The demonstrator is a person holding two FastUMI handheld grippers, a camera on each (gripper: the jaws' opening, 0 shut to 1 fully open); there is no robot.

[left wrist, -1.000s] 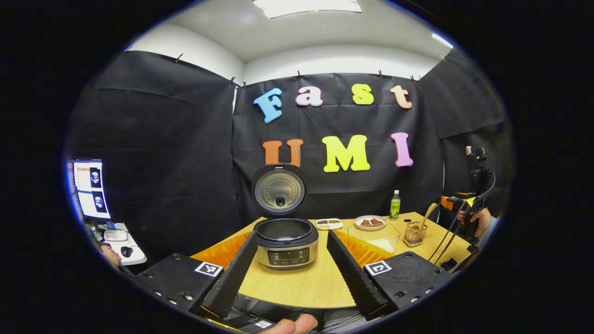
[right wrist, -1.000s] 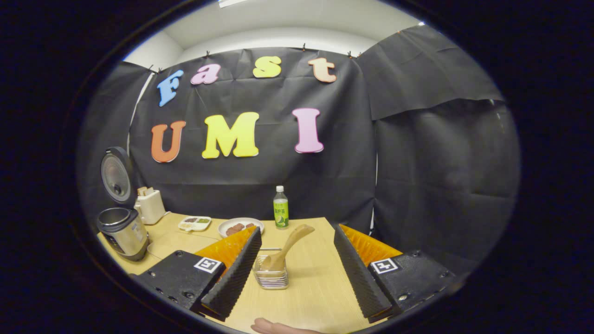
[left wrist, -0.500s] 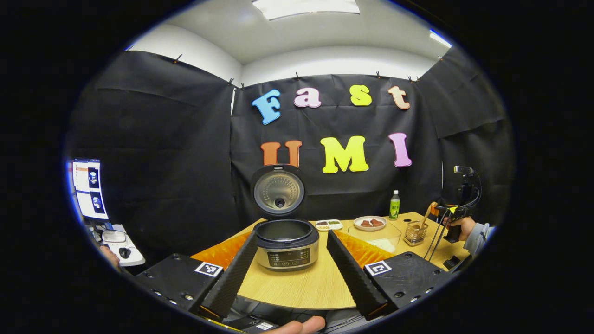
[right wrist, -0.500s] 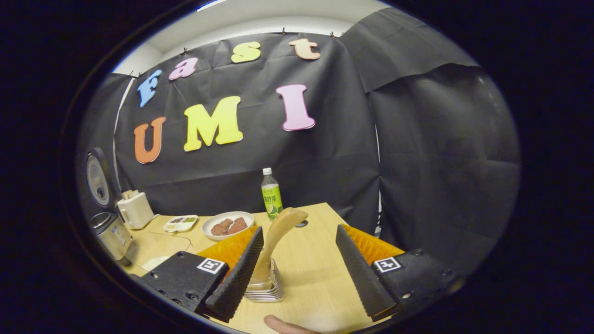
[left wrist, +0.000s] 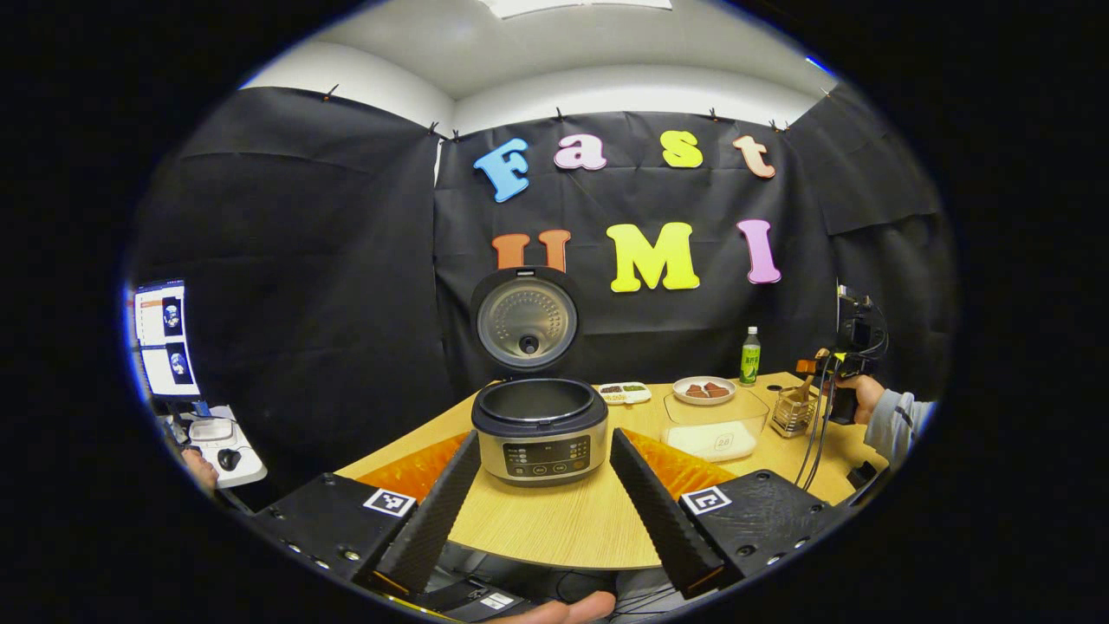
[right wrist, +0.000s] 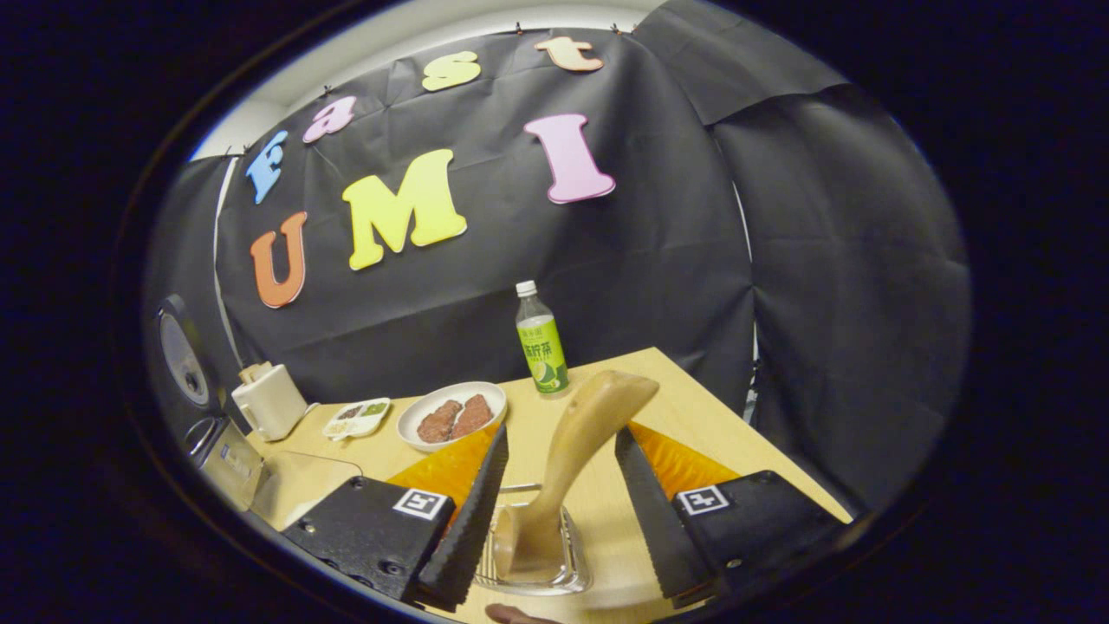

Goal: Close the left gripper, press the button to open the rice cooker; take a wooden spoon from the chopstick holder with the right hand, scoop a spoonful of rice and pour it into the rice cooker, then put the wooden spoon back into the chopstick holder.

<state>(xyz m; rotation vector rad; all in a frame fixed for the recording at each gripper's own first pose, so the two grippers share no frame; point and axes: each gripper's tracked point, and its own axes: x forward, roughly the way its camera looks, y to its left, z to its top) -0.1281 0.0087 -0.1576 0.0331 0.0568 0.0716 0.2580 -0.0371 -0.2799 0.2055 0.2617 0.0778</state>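
Both fingers of right gripper apart, flanking wooden spoon standing in chopstick holder; bottle at 12 o'clock, plate at 11. Left gripper apart before open rice cooker.

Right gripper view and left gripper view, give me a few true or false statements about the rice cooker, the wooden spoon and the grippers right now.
1. The rice cooker has its lid up. True.
2. The wooden spoon lies flat on the table. False: it stands tilted in the chopstick holder.
3. The right gripper has its fingers either side of the spoon handle, with gaps showing. True.
4. The left gripper is clamped on the cooker. False: it is open, and the cooker sits beyond its fingers.
5. The green bottle lies on its side. False: it stands upright.
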